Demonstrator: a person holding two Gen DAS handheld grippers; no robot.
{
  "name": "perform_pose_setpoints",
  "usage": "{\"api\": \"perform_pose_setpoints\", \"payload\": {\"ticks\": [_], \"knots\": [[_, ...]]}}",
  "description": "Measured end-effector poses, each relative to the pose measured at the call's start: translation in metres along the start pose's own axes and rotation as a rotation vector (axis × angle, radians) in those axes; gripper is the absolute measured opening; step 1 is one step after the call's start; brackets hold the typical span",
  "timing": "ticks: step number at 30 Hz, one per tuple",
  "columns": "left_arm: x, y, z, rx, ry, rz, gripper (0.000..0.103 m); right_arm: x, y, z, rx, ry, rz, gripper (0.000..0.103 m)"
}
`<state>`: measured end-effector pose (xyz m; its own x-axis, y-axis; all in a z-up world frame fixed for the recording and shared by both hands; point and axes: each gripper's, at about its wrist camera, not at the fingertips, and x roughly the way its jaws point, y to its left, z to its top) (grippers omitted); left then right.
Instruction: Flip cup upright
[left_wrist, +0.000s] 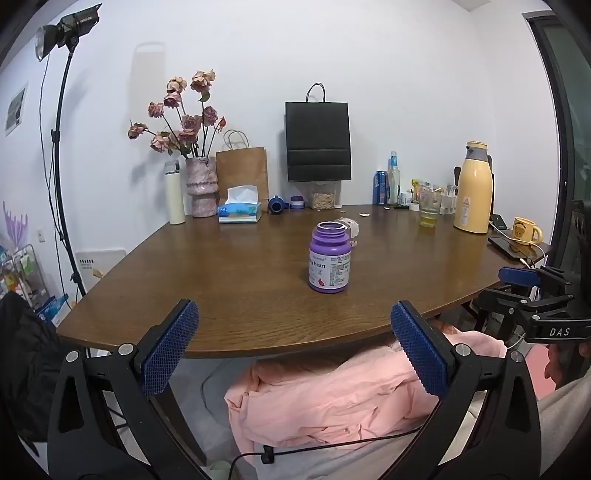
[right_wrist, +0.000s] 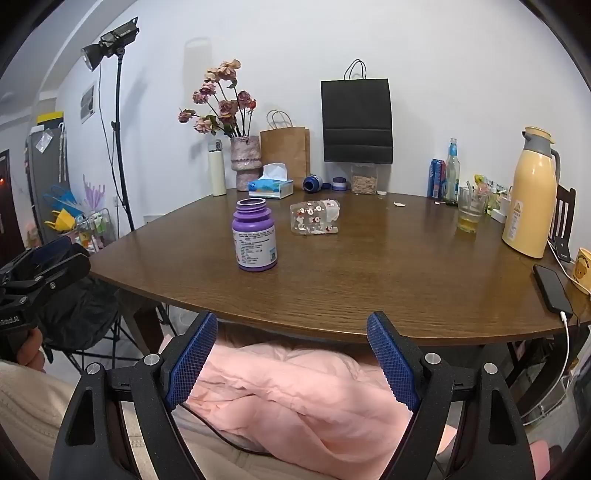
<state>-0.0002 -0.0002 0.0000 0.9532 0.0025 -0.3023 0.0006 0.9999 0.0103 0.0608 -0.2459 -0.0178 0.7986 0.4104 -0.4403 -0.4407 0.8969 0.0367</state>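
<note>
A clear cup with red and white prints (right_wrist: 315, 218) lies on its side near the middle of the brown table (right_wrist: 369, 280). In the left wrist view it (left_wrist: 351, 226) is mostly hidden behind an open purple bottle (left_wrist: 329, 257). That bottle (right_wrist: 254, 235) stands upright, to the left of the cup. My left gripper (left_wrist: 295, 325) is open and empty, held before the table's near edge. My right gripper (right_wrist: 291, 338) is open and empty too, also off the near edge, well short of the cup.
Along the back stand a flower vase (right_wrist: 245, 162), tissue box (right_wrist: 271, 186), paper bags (right_wrist: 356, 120), bottles and a glass of yellow liquid (right_wrist: 470, 209). A yellow thermos (right_wrist: 530, 201), phone (right_wrist: 552, 288) and mug (right_wrist: 583, 271) sit at right. Pink cloth (right_wrist: 295, 391) lies below the grippers.
</note>
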Motion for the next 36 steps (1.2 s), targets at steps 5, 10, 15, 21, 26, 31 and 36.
{"api": "perform_pose_setpoints", "payload": {"ticks": [5,10,15,21,26,31,36], "knots": [[-0.0001,-0.0001,0.0,0.002,0.0,0.0,0.103,-0.0004,-0.0002,0.0001,0.003,-0.007,0.002,0.088],[-0.0002,-0.0004,0.0001,0.002,0.001,0.001,0.103,-0.0001,-0.0003,0.0003,0.004,-0.002,0.001,0.088],[-0.0001,-0.0002,0.0,-0.001,0.003,0.001,0.103,-0.0003,-0.0002,0.0004,0.003,-0.002,0.001,0.088],[-0.0002,-0.0003,0.0001,-0.001,0.004,0.001,0.103,0.0041,-0.0024,0.0006,0.003,-0.003,0.0,0.088],[-0.0001,-0.0002,0.0,-0.002,0.004,0.001,0.103,0.0035,-0.0017,-0.0014,0.004,-0.003,0.0,0.088],[-0.0003,-0.0003,0.0001,-0.002,0.005,-0.001,0.103,-0.0002,-0.0015,0.0022,0.004,-0.004,0.001,0.088],[-0.0004,-0.0007,0.0002,-0.001,0.006,-0.001,0.103,-0.002,-0.0013,0.0019,0.004,-0.003,0.0,0.088]]}}
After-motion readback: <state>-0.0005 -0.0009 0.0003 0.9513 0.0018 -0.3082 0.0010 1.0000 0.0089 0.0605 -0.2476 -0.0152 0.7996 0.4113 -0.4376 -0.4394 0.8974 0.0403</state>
